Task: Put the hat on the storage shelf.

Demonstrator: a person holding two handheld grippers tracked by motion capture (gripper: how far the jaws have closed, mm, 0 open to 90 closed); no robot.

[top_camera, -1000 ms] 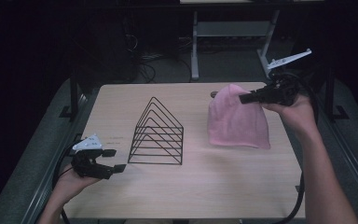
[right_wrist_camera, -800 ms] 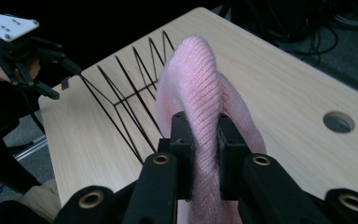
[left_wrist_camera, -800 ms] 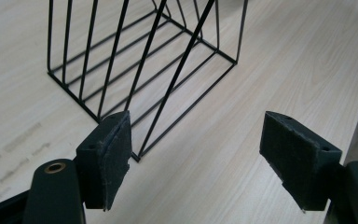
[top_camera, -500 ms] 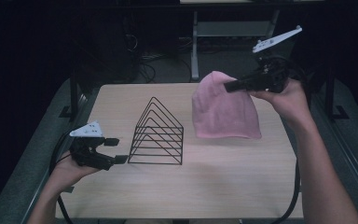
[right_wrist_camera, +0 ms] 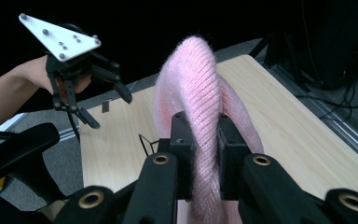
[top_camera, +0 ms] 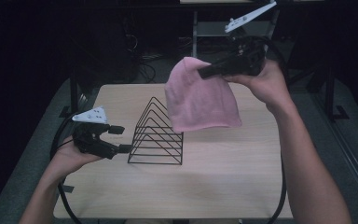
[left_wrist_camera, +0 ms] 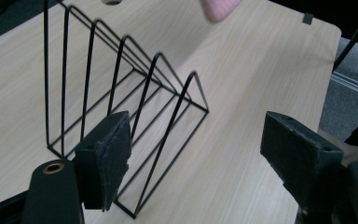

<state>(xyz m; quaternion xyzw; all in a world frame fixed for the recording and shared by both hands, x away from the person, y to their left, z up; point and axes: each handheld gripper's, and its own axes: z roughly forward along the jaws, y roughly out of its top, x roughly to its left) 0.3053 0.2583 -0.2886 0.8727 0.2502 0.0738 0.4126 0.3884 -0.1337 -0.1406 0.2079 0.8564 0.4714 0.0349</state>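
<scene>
Right gripper (right_wrist_camera: 200,140) clamps nearly shut on the pink knit hat (top_camera: 200,100), apparently clear of the table; left gripper (left_wrist_camera: 196,154) gapes wide, empty, beside the wire rack (top_camera: 158,135)

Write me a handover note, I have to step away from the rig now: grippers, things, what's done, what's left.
Right gripper: fingers shut on the pink knit hat, held in the air above the table, beside the rack's top.
Left gripper: open, holding nothing, close to the black wire rack, which stands upright on the table.
Done: hat picked up.
Left: probably drape the hat over the rack; the left gripper could steady it.
</scene>
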